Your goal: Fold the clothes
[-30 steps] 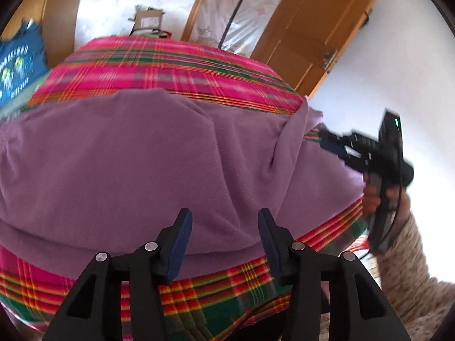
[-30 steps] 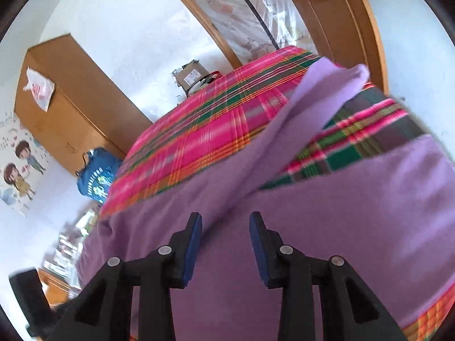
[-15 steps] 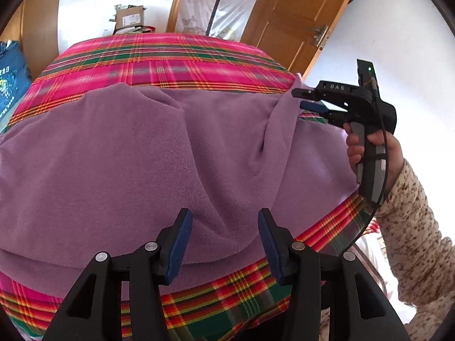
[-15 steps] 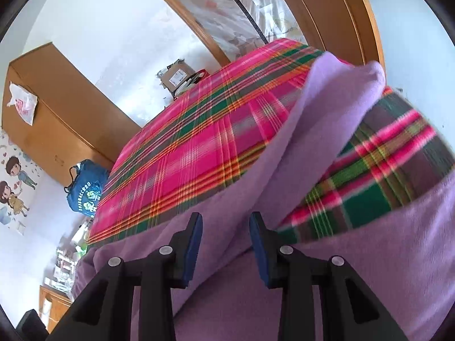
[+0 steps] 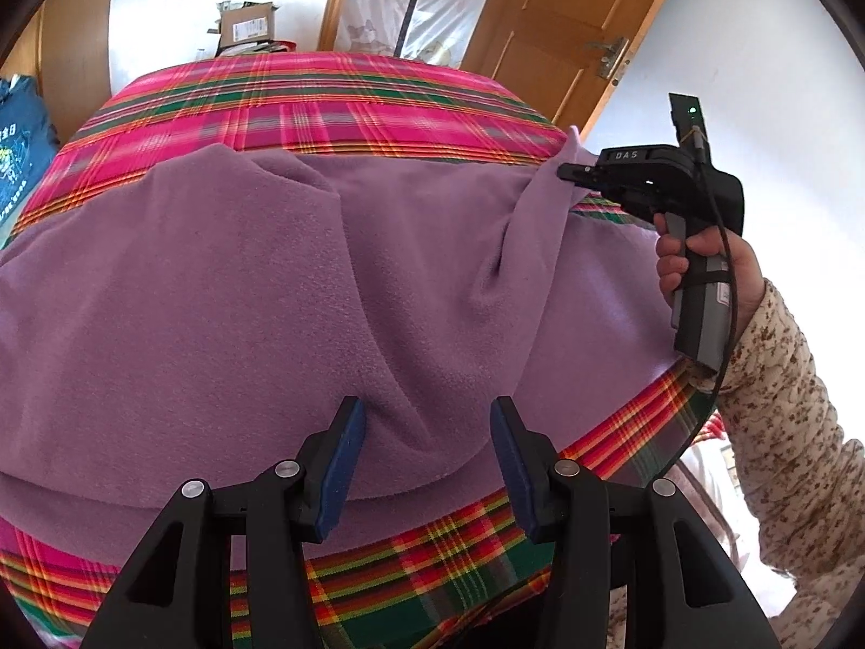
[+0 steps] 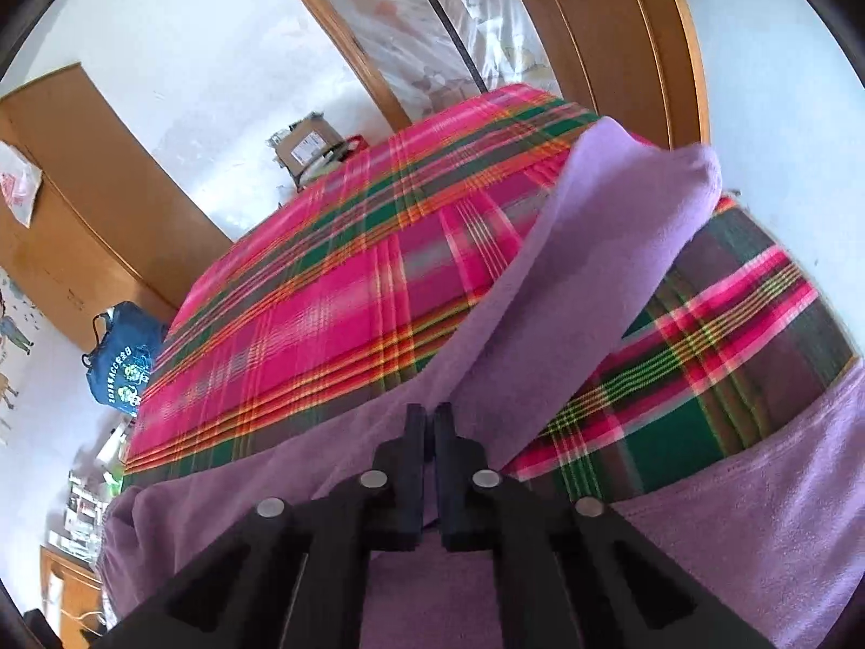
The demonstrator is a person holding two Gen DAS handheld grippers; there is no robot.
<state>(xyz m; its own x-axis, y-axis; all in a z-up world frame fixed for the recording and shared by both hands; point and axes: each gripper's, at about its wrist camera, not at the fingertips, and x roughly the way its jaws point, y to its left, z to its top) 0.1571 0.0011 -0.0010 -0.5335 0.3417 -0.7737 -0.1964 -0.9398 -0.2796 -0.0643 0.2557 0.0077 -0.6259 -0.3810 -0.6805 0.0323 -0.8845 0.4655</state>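
Bed (image 5: 324,108): covered edge to edge by a plaid spread in pink, green and orange; it fills most of both wrist views.

Purple fleece garment (image 5: 243,297): lies spread across the near half of the bed, its lower hem running close to the near edge. Surface is rumpled, with one deep fold running down the middle and softer creases toward the right. In the right wrist view a long strip of the same garment (image 6: 567,297), apparently a sleeve, rises diagonally from the body of the cloth, its rounded end tilted up toward the wooden door (image 5: 551,27). Plaid shows on both sides of that strip.

Wooden wardrobe (image 6: 81,205): stands against the white wall to the left, with a blue bag (image 6: 127,362) beside the bed below it. A cardboard box (image 5: 248,27) sits beyond the far end of the bed.

Right tongs (image 6: 430,422): jaws drawn together, pinching the purple fleece at the base of the raised strip. From the left wrist view the same tool (image 5: 573,173) grips a lifted peak of cloth at the bed's right edge; a hand (image 5: 703,265) in a floral sleeve holds its handle.

Left tongs (image 5: 427,432): jaws wide apart, above the hem of the garment, nothing between them.
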